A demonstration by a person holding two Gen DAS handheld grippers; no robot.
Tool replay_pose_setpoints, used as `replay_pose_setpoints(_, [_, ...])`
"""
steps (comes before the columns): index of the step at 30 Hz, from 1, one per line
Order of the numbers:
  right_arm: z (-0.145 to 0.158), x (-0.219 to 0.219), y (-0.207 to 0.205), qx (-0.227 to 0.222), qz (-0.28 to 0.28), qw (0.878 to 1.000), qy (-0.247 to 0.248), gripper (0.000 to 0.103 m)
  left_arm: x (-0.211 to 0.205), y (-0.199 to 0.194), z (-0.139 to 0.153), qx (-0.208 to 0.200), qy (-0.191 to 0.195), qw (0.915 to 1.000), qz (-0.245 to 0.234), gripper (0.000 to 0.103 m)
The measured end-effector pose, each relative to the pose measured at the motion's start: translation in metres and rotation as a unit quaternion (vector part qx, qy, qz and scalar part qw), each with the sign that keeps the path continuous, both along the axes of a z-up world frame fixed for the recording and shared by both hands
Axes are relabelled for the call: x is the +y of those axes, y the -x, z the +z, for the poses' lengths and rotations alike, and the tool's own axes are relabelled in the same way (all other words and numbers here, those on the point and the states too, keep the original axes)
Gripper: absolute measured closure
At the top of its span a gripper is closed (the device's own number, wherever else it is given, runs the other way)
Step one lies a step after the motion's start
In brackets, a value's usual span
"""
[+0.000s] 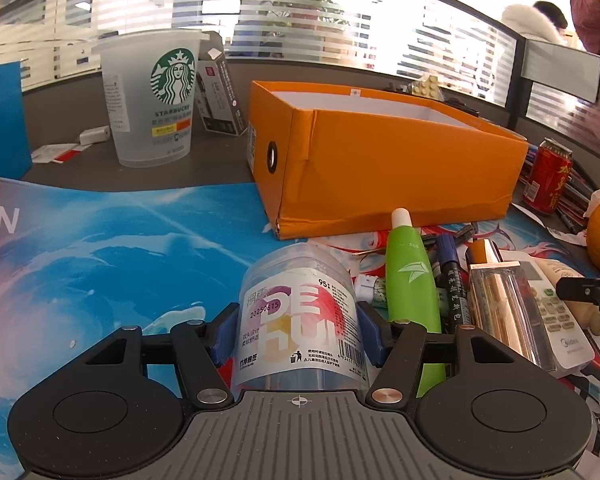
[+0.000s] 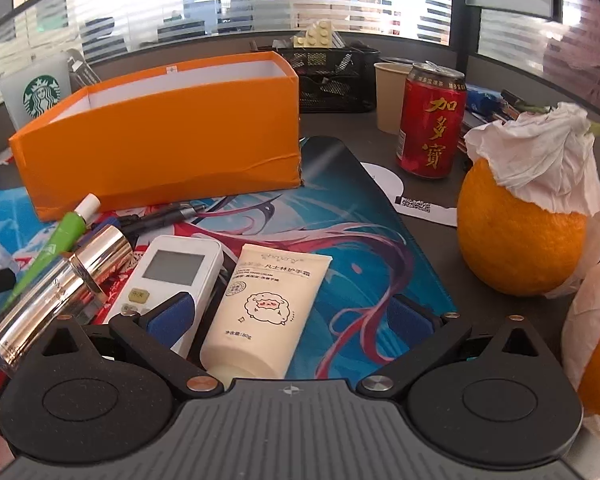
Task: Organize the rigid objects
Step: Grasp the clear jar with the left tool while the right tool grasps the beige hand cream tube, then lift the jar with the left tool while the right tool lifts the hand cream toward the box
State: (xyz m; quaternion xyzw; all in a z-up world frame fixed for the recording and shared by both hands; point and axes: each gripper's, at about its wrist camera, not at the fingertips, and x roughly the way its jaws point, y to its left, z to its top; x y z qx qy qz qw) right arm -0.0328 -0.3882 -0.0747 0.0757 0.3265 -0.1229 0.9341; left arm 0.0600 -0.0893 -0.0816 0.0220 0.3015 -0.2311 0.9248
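We see the left tool (image 1: 298,334) clenched on the clear cotton-swab jar (image 1: 300,320), its blue pads pressed to the jar's sides, in front of the orange box (image 1: 380,160). The right tool (image 2: 292,316) stands released, the cream tube (image 2: 260,304) lying between its fingers untouched, also before the orange box on the tabletop mat (image 2: 360,240).

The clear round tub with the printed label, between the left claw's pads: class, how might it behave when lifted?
The tub is clear plastic and looks mostly empty, so it is probably light. Its smooth label could slip between the blue pads. Its thin wall may flex if squeezed hard. Being round, it would likely roll if dropped on its side.
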Motion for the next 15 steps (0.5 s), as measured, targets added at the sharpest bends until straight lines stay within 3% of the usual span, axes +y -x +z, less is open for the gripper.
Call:
replay_pose_setpoints(9, [-0.0022, -0.0066, 0.0021, -0.009, 0.009, 1.0, -0.028, 0.006, 0.0073, -0.0031, 0.0027, 0.002, 0.009, 0.9999, 0.006, 0.043])
replay_pose_setpoints(15, [-0.0043, -0.0007, 0.0014, 0.005, 0.006, 1.0, 0.001, 0.029, 0.0087, -0.0023, 0.0048, -0.002, 0.012, 0.9999, 0.003, 0.043])
